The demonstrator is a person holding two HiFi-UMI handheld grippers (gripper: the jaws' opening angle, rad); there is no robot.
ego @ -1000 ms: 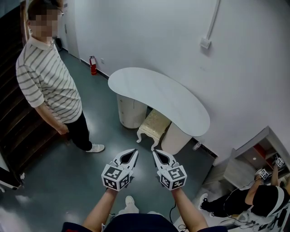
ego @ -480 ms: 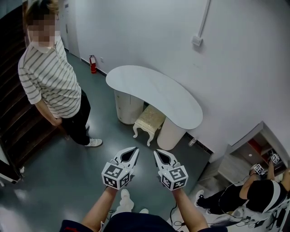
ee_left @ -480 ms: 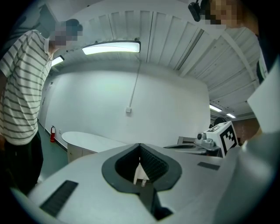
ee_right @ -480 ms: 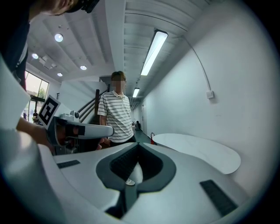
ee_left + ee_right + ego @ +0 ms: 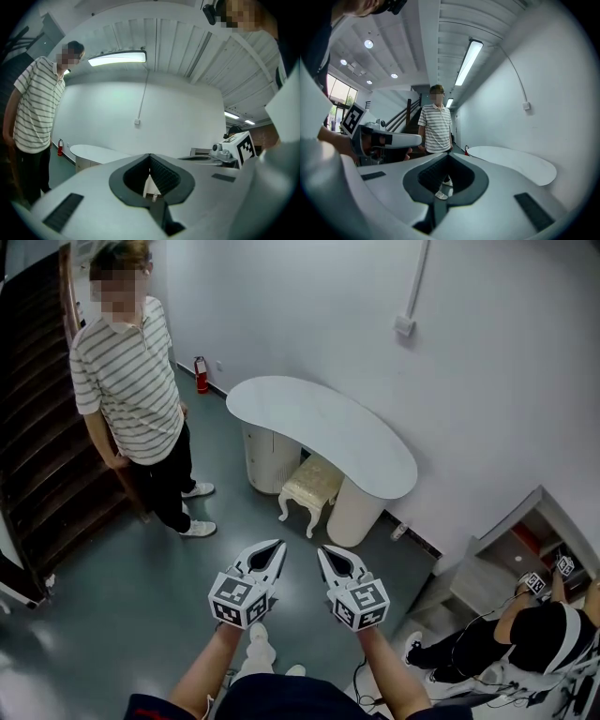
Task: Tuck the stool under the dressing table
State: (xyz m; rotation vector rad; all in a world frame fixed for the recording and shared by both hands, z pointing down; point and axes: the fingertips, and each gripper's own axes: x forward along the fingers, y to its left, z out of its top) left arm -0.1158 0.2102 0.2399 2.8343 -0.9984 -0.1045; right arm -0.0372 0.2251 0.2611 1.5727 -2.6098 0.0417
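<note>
The white kidney-shaped dressing table stands against the wall. A cream stool with curved white legs sits between the table's two round pedestals, its back half beneath the top. My left gripper and right gripper hover side by side well short of the stool, both shut with nothing in them. In the left gripper view the table lies low at the left beyond the shut left gripper. In the right gripper view the table shows at the right beyond the shut right gripper.
A person in a striped shirt stands left of the table, beside a dark staircase. A red fire extinguisher sits by the wall. A seated person and a low shelf are at the lower right.
The view has pulled back a little from the table. The person in the striped shirt has stepped nearer the table. Both grippers stay shut and side by side; the stool has not moved.
</note>
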